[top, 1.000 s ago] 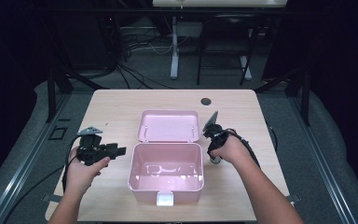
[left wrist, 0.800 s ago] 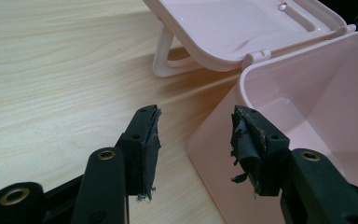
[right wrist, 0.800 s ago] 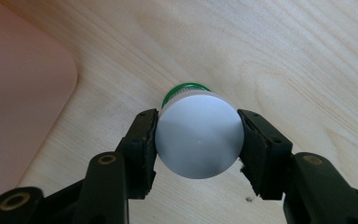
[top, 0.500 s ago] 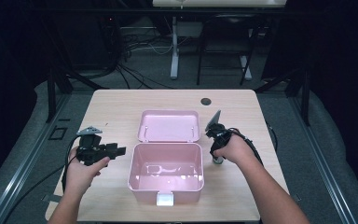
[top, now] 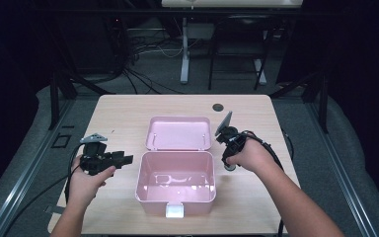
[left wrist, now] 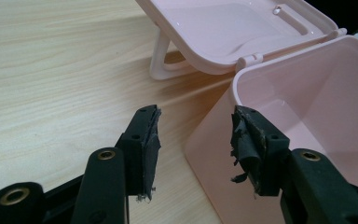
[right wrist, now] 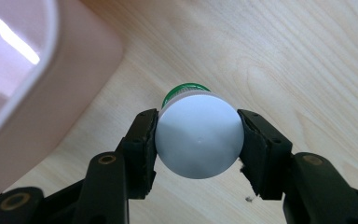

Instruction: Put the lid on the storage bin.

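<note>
Bottle (right wrist: 198,140) body hidden under cap

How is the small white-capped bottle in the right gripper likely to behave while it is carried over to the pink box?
The bottle is round and smooth where the right gripper clamps its white cap, so it could perhaps twist or slip. It looks small and probably light. If laid on its side on the table or in the pink box, it would likely roll.
</note>
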